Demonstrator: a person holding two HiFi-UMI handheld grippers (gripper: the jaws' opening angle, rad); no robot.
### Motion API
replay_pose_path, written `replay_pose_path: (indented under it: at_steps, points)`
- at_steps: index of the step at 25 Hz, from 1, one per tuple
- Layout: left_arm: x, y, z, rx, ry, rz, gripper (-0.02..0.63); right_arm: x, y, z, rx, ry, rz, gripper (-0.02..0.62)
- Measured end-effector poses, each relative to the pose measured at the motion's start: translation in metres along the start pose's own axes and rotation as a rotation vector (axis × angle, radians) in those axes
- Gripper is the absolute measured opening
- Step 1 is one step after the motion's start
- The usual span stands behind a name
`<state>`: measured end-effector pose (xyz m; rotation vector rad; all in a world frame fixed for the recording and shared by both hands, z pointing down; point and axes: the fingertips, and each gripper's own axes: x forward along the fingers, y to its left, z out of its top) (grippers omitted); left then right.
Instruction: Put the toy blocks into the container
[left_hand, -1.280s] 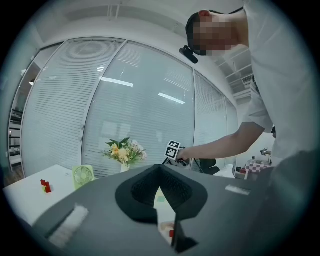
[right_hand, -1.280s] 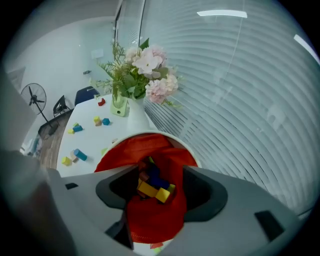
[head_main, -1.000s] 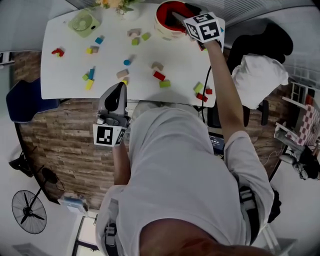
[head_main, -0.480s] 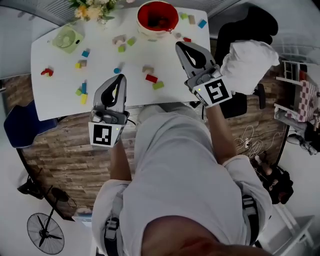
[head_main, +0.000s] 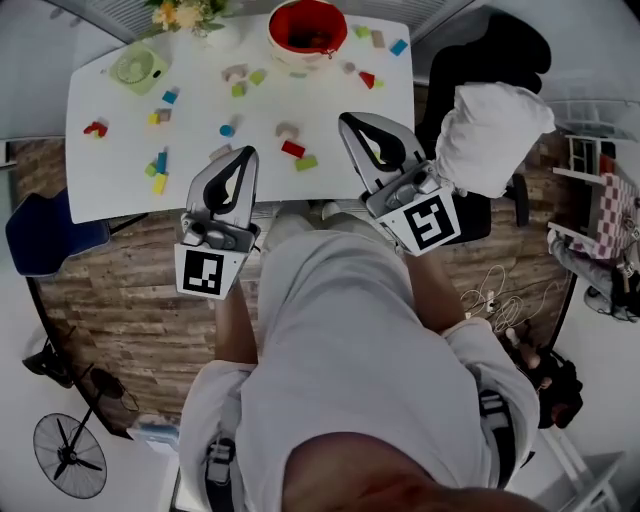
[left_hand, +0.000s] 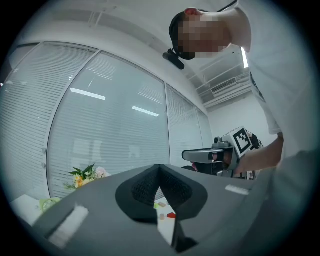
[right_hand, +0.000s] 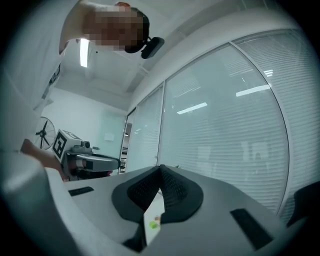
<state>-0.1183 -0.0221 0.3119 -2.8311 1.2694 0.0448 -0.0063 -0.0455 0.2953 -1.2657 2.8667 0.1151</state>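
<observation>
Both grippers hover over the near edge of the white table (head_main: 330, 105), tips pointing toward it, held in front of the person's chest. The left gripper (head_main: 244, 156) has its jaws pressed together with nothing between them; in its own view the ribbed pads (left_hand: 147, 186) meet at the tip. The right gripper (head_main: 346, 120) is likewise closed and empty, its pads (right_hand: 172, 186) touching at the top. Neither touches any block. The blocks lie scattered across the table: a red one (head_main: 293, 149) and a green one (head_main: 306, 162) just beyond and between the two gripper tips, a blue cylinder (head_main: 227, 130) farther left, a yellow one (head_main: 160, 183) near the left edge, and a red wedge (head_main: 367, 79) near the bowl. The red bowl (head_main: 276, 18) stands at the far edge, well apart from both grippers, with a few blocks inside. A green fan (head_main: 135, 68) and flowers (head_main: 180, 12) sit at the far left corner.
</observation>
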Motion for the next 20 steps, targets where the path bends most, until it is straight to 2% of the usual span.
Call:
replay_pose_path:
  at_steps: [5, 10, 15, 20]
  points:
    - [-0.018, -0.059, 0.018, 0.012, 0.015, 0.031, -0.002, -0.047, 0.012, 0.016, 0.029, -0.043, 0.042, 0.0]
    - [-0.039, -0.122, 0.014, 0.023, 0.062, 0.05, -0.002, -0.092, 0.029, 0.012, 0.048, -0.054, 0.106, 0.0]
    - [-0.067, -0.154, 0.012, 0.023, 0.081, 0.035, -0.002, -0.122, 0.052, 0.018, 0.041, -0.077, 0.096, 0.0]
    - [-0.091, -0.169, 0.024, 0.013, 0.042, 0.017, -0.002, -0.148, 0.079, 0.027, 0.027, -0.062, 0.084, 0.0]
